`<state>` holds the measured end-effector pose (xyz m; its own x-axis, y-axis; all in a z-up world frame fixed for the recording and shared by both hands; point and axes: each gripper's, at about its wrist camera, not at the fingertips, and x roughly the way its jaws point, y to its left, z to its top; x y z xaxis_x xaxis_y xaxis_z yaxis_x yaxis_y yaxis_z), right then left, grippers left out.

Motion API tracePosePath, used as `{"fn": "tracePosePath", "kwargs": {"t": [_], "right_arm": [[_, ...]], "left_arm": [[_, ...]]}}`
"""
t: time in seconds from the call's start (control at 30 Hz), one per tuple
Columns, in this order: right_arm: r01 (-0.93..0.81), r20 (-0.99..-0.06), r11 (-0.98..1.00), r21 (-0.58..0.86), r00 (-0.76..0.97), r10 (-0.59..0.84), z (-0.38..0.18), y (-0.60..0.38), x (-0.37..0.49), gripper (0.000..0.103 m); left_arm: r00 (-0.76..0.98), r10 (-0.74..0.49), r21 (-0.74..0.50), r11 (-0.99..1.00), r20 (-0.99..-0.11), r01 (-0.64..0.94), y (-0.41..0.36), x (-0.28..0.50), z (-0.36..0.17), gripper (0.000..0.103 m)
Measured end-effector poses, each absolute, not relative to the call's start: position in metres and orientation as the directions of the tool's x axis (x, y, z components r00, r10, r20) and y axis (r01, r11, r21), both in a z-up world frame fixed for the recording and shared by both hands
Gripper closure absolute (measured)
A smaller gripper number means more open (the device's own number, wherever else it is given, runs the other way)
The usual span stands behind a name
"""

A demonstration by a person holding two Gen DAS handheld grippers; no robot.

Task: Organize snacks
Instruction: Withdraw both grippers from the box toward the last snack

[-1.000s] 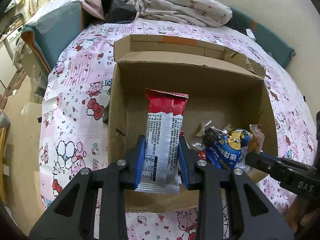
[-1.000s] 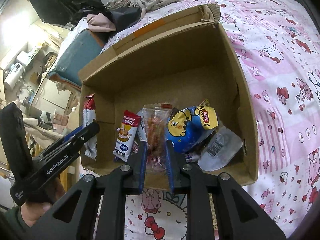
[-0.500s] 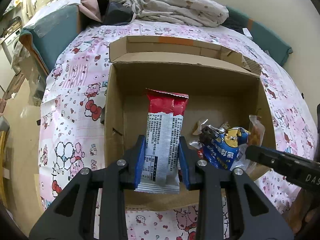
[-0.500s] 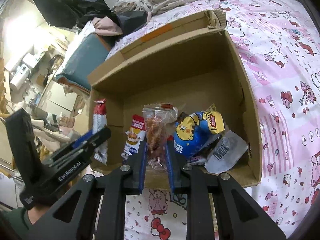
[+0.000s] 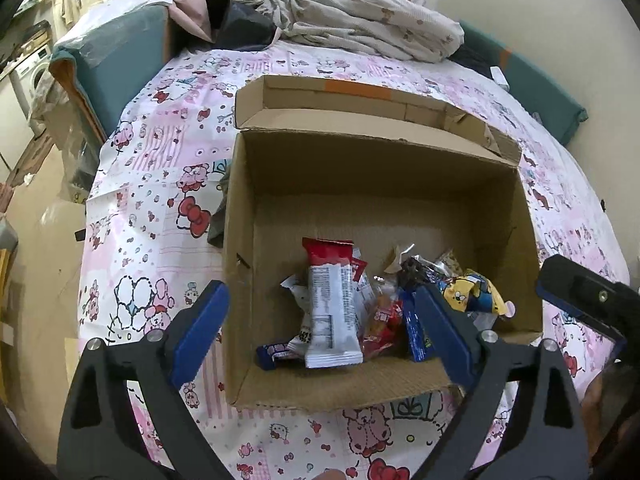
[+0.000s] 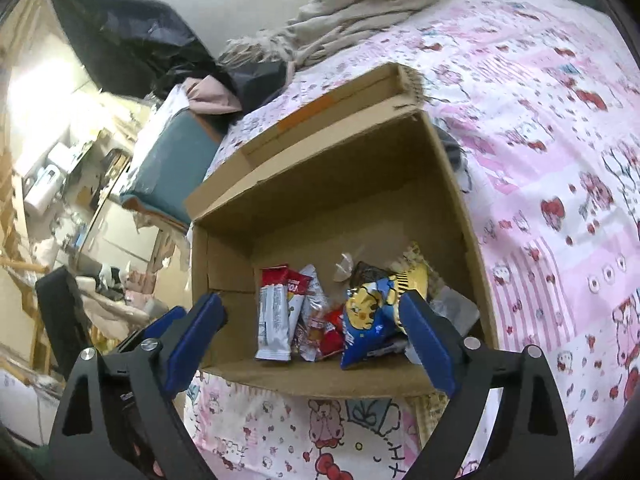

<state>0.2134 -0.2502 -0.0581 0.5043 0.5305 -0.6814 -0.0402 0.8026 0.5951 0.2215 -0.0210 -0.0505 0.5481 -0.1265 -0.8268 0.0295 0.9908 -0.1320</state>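
Observation:
An open cardboard box (image 5: 360, 208) stands on the bed; it also shows in the right wrist view (image 6: 360, 184). Several snack packets lie along its near side. A red and white bar packet (image 5: 330, 304) rests on the pile; it also shows in the right wrist view (image 6: 274, 316). A blue and yellow cartoon bag (image 6: 372, 312) lies to its right; it also shows in the left wrist view (image 5: 472, 294). My left gripper (image 5: 320, 328) is open and empty above the box's near edge. My right gripper (image 6: 312, 332) is open and empty there too.
The bed has a pink cartoon-print sheet (image 5: 160, 208). Bunched bedding (image 5: 360, 20) lies at the far end. A teal cushion (image 5: 108, 68) stands at the bed's left. The right gripper's body (image 5: 588, 300) shows at the right of the left wrist view.
Both grippers have opened. The red and white bar dropped from the left gripper into the box, and the clear packet dropped from the right gripper onto the pile.

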Motion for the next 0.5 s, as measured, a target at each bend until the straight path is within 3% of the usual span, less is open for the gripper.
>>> {"fn": "tracePosePath", "kwargs": {"t": [0.5], "right_arm": [[0.024, -0.703, 0.821, 0.571, 0.532, 0.473, -0.049, -0.272, 0.188, 0.011]], "left_arm": [[0.589, -0.121, -0.109, 0.992, -0.799, 0.056, -0.009, 0.191, -0.03, 0.01]]}}
